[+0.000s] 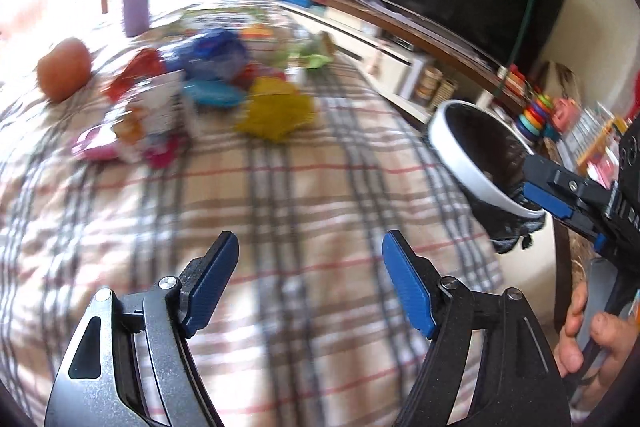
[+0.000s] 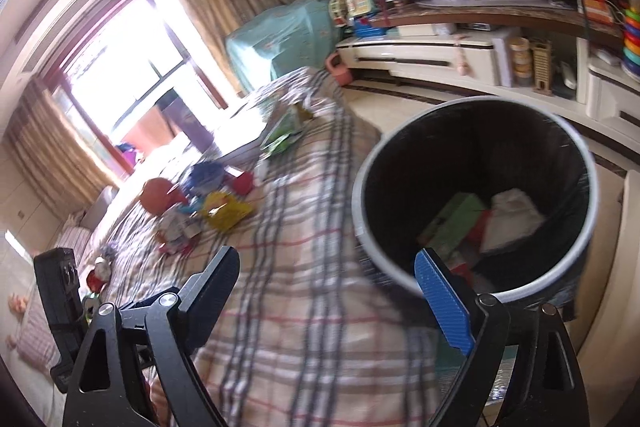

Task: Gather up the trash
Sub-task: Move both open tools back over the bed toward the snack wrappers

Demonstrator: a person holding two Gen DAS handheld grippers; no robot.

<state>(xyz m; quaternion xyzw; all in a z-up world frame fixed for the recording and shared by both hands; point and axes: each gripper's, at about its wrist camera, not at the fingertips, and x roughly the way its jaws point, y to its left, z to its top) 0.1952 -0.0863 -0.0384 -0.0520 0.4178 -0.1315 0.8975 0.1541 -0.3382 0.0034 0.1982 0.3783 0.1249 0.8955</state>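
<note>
Left tool [image 1: 310, 279] over the plaid counter [image 1: 280, 187], jaws wide, nothing btwn them. Right tool [image 2: 326, 293] also spread wide, empty, at the counter's edge by the trash bin [image 2: 472, 283]. Bin w/ black liner sits just off that edge; green box [image 2: 456, 223] & white paper [image 2: 512, 219] inside. Trash pile toward the far end: yellow wrapper [image 1: 276, 111], blue wrapper [image 1: 212, 55], white-red packet [image 1: 148, 115]. Orange fruit [image 1: 64, 69] near the left edge.
</note>
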